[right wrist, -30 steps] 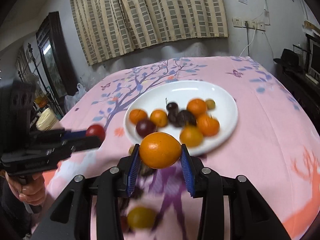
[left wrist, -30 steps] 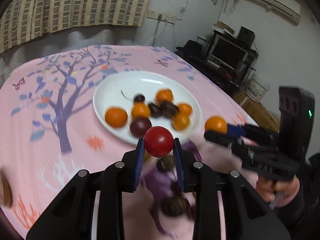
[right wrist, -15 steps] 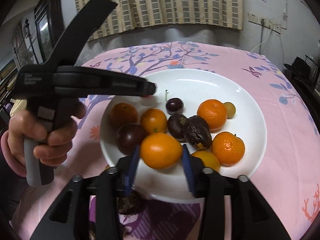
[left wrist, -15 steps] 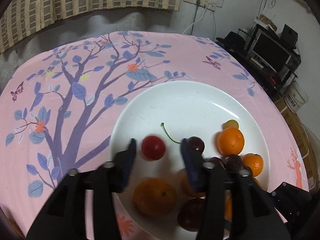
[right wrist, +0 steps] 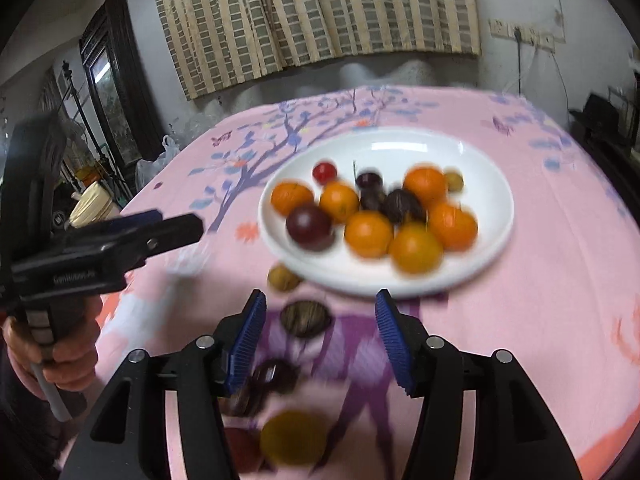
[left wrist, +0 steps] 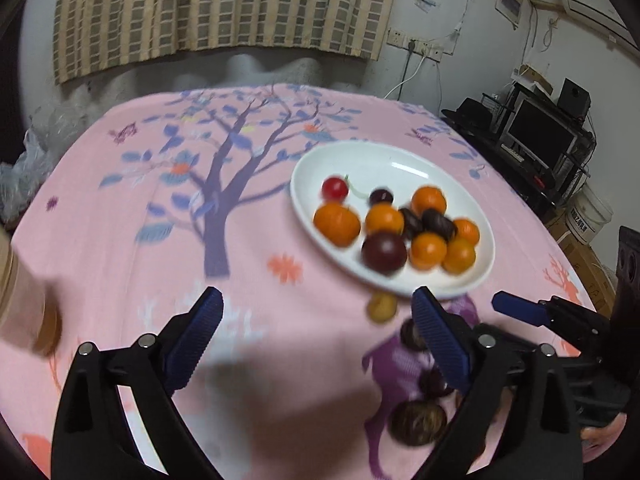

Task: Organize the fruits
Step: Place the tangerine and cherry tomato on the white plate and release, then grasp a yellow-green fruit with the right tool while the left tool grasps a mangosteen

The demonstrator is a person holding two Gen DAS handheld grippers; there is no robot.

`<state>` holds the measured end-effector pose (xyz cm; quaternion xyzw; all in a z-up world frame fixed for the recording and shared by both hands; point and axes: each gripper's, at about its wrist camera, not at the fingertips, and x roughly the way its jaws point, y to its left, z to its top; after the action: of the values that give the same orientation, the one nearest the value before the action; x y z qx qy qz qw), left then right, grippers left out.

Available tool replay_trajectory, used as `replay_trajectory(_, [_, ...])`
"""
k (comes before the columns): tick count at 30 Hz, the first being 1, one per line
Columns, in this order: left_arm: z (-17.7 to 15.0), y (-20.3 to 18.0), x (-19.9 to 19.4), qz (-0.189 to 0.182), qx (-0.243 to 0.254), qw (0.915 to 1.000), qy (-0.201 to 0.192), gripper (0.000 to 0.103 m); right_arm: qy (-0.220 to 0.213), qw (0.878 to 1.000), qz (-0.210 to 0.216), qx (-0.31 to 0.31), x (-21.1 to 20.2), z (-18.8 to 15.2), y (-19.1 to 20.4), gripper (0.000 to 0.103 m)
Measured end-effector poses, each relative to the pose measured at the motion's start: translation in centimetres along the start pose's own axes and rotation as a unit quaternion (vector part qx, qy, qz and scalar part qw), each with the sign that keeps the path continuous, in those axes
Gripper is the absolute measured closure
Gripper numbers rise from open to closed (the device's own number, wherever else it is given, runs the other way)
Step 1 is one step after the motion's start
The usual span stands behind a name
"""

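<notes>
A white plate (left wrist: 360,160) (right wrist: 420,144) holds several oranges, dark plums and a small red fruit (left wrist: 335,189) (right wrist: 324,172) at its far left. My left gripper (left wrist: 318,308) hovers over the pink cloth, near side of the plate, with its jaws opening wide and nothing between them. My right gripper (right wrist: 320,308) is also opening and empty, just short of the plate's near rim. An orange (right wrist: 416,248) lies in the plate close to that rim. On the cloth beneath the right gripper's fingers sits a dark fruit (right wrist: 306,318), untouched.
Loose fruit lies on the cloth near the plate: a small yellow-brown one (left wrist: 382,307) (right wrist: 283,278), dark ones (left wrist: 418,422) (right wrist: 276,374) and a yellow one (right wrist: 294,436). A tan object (left wrist: 24,300) stands at the left table edge. Shelves and a screen (left wrist: 540,136) stand beyond the right edge.
Both grippers have let go and pulled back from the plate. The red fruit now lies on the plate's far left and the orange near its front rim. Both jaws stand wider.
</notes>
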<state>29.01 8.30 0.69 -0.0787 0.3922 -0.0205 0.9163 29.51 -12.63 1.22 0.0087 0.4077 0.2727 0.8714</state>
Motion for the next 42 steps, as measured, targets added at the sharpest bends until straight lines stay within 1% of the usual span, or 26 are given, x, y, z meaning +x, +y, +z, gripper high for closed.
replay_trajectory(4, [-3.2, 1.3, -0.5, 0.006, -0.027, 0.9996, 0.007, 0.01, 0.003, 0.999, 0.013, 0.035, -1.4, -2.5, -0.5, 0.046])
replay_trajectory(5, [-3.8, 1.5, -0.4, 0.009, -0.031, 0.9993, 0.017, 0.01, 0.004, 0.999, 0.013, 0.041, -1.7, -3.1, -0.6, 0.046])
replay_trajectory(8, [-4.4, 1.9, -0.1, 0.0, -0.044, 0.9985, 0.033, 0.01, 0.012, 0.999, 0.014, 0.047, -1.7, -4.0, -0.6, 0.046])
replay_trajectory(11, [-4.6, 1.6, -0.4, -0.003, -0.039, 0.9987, 0.031, 0.01, 0.026, 0.999, 0.018, 0.043, -1.3, -4.5, -0.3, 0.048])
replay_trajectory(13, [-4.6, 1.4, -0.6, 0.007, -0.031, 0.9991, 0.027, 0.01, 0.037, 0.998, 0.025, 0.045, -0.8, -4.5, -0.5, 0.053])
replay_trajectory(15, [-4.5, 1.2, -0.8, 0.012, -0.027, 0.9993, 0.022, 0.01, 0.046, 0.998, 0.025, 0.045, -0.4, -4.7, -0.4, 0.054])
replay_trajectory(18, [-4.3, 1.5, -1.0, 0.004, -0.034, 0.9992, 0.02, 0.01, 0.052, 0.997, 0.026, 0.04, -0.3, -4.9, -0.2, 0.054])
replay_trajectory(20, [-4.2, 1.5, -1.1, 0.001, -0.036, 0.9991, 0.022, 0.01, 0.066, 0.997, 0.026, 0.038, 0.3, -5.1, -0.1, 0.054])
replay_trajectory(22, [-4.2, 1.5, -1.3, 0.0, -0.035, 0.9992, 0.02, 0.01, 0.066, 0.997, 0.03, 0.041, 0.3, -5.1, -0.2, 0.055])
replay_trajectory(23, [-4.2, 1.4, -1.3, 0.0, -0.033, 0.9993, 0.018, 0.01, 0.067, 0.996, 0.032, 0.042, 0.3, -5.1, -0.3, 0.057])
replay_trajectory(24, [-4.2, 1.3, -1.4, 0.0, -0.03, 0.9994, 0.017, 0.01, 0.067, 0.996, 0.037, 0.044, 0.3, -5.1, -0.3, 0.063])
replay_trajectory(25, [-4.2, 1.2, -1.4, 0.001, -0.027, 0.9995, 0.016, 0.01, 0.068, 0.995, 0.05, 0.047, 0.3, -5.2, -0.4, 0.066])
replay_trajectory(26, [-4.2, 1.1, -1.4, 0.002, -0.024, 0.9996, 0.016, 0.01, 0.067, 0.995, 0.051, 0.049, 0.3, -5.2, -0.4, 0.066])
replay_trajectory(29, [-4.4, 0.5, -1.3, -0.004, -0.005, 0.9998, 0.019, 0.01, 0.056, 0.995, 0.055, 0.064, -0.2, -5.1, -0.9, 0.066])
replay_trajectory(31, [-4.7, -0.4, -1.1, -0.024, 0.028, 0.9989, 0.029, 0.01, 0.034, 0.995, 0.056, 0.078, -1.0, -4.8, -1.4, 0.066])
replay_trajectory(32, [-5.0, -1.0, -1.0, -0.036, 0.052, 0.9974, 0.036, 0.013, 0.021, 0.995, 0.054, 0.084, -1.5, -4.7, -1.7, 0.066])
replay_trajectory(33, [-5.3, -1.9, -1.0, -0.044, 0.086, 0.9945, 0.04, 0.017, 0.013, 0.995, 0.054, 0.088, -1.8, -4.7, -2.0, 0.066])
replay_trajectory(34, [-5.7, -2.7, -1.1, -0.045, 0.113, 0.9917, 0.04, 0.025, 0.007, 0.994, 0.055, 0.094, -2.1, -4.6, -2.2, 0.066])
replay_trajectory(36, [-6.4, -3.9, -1.1, -0.052, 0.152, 0.9861, 0.041, 0.033, 0.001, 0.993, 0.057, 0.104, -2.4, -4.7, -2.7, 0.066])
replay_trajectory(37, [-6.6, -4.2, -1.1, -0.059, 0.16, 0.9842, 0.045, 0.039, 0.001, 0.993, 0.056, 0.106, -2.4, -4.7, -2.8, 0.066])
replay_trajectory(38, [-6.9, -4.5, -1.0, -0.067, 0.167, 0.9823, 0.051, 0.041, 0.001, 0.993, 0.055, 0.107, -2.5, -4.7, -2.8, 0.066])
replay_trajectory(42, [-7.5, -5.3, -0.6, -0.086, 0.183, 0.9775, 0.06, 0.045, 0.002, 0.993, 0.056, 0.102, -2.6, -4.7, -2.7, 0.066])
